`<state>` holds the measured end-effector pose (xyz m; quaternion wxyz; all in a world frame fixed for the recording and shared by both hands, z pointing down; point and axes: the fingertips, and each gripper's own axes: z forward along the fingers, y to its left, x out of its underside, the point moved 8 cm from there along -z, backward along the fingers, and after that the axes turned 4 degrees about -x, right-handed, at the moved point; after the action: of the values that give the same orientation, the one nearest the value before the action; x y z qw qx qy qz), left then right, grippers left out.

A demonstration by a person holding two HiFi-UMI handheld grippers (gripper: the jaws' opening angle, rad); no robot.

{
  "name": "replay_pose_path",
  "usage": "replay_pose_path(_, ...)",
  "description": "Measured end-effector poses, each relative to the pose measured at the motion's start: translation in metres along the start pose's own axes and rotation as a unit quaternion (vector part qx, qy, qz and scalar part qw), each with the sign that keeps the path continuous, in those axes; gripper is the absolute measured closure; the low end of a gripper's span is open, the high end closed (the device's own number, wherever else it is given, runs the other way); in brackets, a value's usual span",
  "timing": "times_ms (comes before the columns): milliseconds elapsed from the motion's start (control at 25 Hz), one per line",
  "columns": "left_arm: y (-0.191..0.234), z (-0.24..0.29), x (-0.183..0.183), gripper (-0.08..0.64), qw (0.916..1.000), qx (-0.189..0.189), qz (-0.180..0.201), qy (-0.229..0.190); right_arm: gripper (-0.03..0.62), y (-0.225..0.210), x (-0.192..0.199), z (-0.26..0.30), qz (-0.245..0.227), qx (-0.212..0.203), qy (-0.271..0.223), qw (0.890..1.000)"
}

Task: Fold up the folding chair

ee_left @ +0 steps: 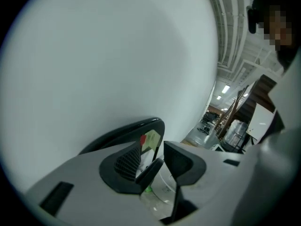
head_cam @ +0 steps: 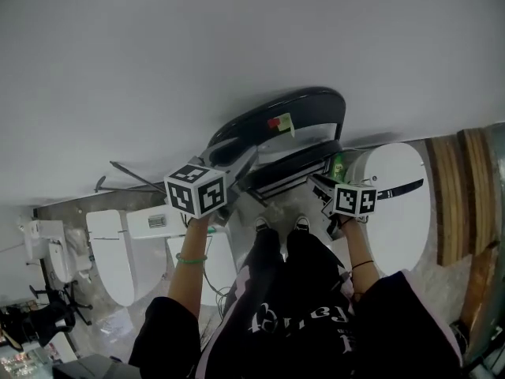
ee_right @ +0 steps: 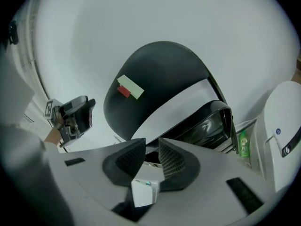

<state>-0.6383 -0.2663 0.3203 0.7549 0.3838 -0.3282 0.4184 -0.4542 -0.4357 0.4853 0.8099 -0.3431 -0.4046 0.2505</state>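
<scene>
1. The person is standing over the work in black clothing, with both shoes (head_cam: pixel 261 224) pointing toward the chair. Each hand is holding one gripper out in front.
2. Left gripper (ee_left: pixel 154 155): the fingers are standing fairly wide apart and are clamping a dark bar (ee_left: pixel 150 170) of the folding chair (head_cam: pixel 312 95). The bar is lying slantwise across the gap, with one end against each pad.
3. Right gripper (ee_right: pixel 151 145): the fingers are pinched down to a narrow slit and are closing on the dark near edge of the seat (ee_right: pixel 204 126). Only a sliver of that edge is showing between the pads.
4. Chair location: it is standing directly ahead of the person's feet, between the two grippers and just in front of the wall (head_cam: pixel 237 38).
5. The backrest (ee_right: pixel 160 69) is black and rounded and is rising above the seat. A band of pale wall is showing through the gap between the two.
6. A pale green label (ee_right: pixel 129 87) with a red tab is sitting on the face of the backrest, toward its upper left in the right gripper view.
7. A green bottle (ee_right: pixel 242 144) is standing just to the right of the seat, between the seat and a white toilet (head_cam: pixel 398 204).
8. The plain, pale wall is filling the whole far side.
</scene>
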Motion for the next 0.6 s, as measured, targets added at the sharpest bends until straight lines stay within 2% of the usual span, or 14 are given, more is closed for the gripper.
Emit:
replay_pose_path(160, -0.015, -0.01, 0.039, 0.418, 0.9993, -0.018, -0.027, 0.015, 0.502, 0.006, -0.002, -0.002, -0.017, -0.008, 0.0, 1.0)
replay_pose_path(400, -0.036, -0.031, 0.094, 0.437, 0.9964, -0.028, -0.073, 0.033, 0.502, 0.025, 0.015, 0.0, 0.001, -0.034, 0.002, 0.999)
replay_pose_path(600, -0.036, -0.057, 0.114, 0.515, 0.9965, -0.066, -0.051, 0.005, 0.503, 0.05, 0.033, -0.003, -0.005, -0.04, -0.004, 0.999)
